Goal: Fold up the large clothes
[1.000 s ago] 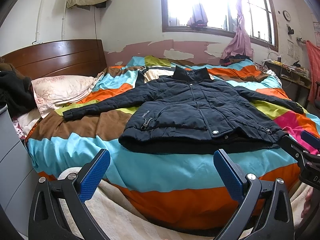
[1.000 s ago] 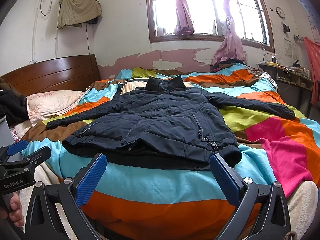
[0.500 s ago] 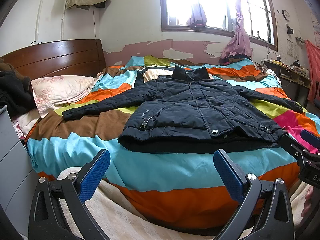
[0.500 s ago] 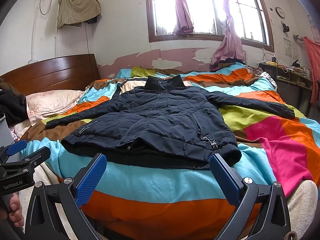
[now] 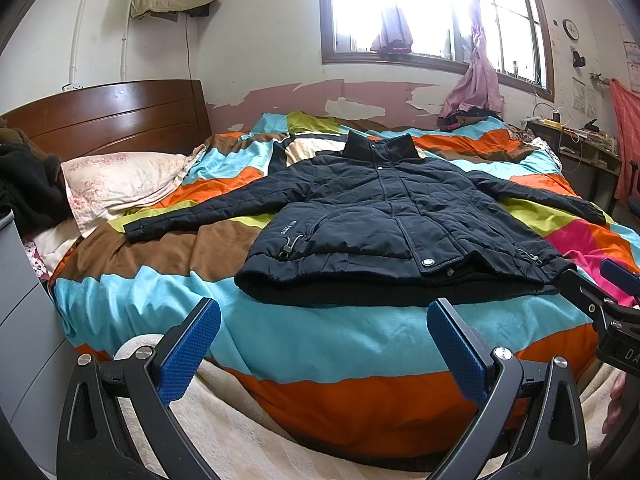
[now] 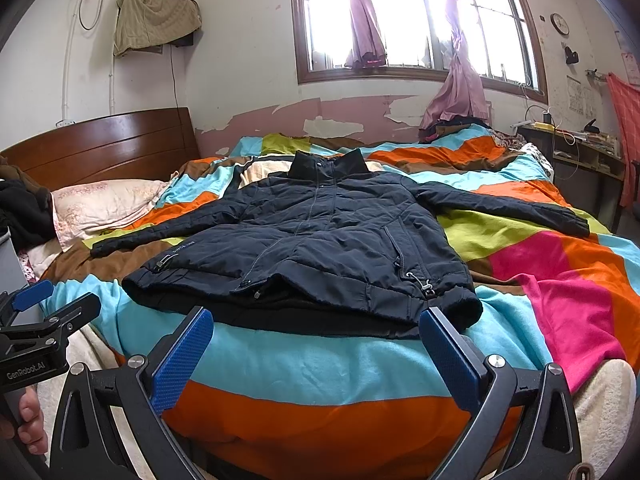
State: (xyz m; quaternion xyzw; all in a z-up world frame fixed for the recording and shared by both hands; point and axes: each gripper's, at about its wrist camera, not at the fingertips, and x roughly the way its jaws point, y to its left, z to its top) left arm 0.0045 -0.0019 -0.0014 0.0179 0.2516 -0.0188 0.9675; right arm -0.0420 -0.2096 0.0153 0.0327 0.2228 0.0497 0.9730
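Observation:
A dark navy padded jacket (image 5: 384, 216) lies flat and face up on the striped bedspread (image 5: 320, 336), collar towards the wall, both sleeves spread out; the right wrist view shows the same jacket (image 6: 320, 248). My left gripper (image 5: 324, 344) hangs open in front of the bed's near edge, short of the hem. My right gripper (image 6: 316, 354) is open too, just before the hem, holding nothing. Each gripper shows at the edge of the other's view: the right one (image 5: 612, 300) and the left one (image 6: 44, 316).
A pillow (image 5: 120, 184) and a wooden headboard (image 5: 108, 116) are at the left. A dark heap of clothes (image 5: 24, 188) sits at far left. A cluttered desk (image 6: 580, 148) stands right, under a window (image 6: 400, 16). A cream fleece blanket (image 5: 224, 432) hangs over the bed's front.
Both views have barely shifted; the jacket and both grippers stay as they were.

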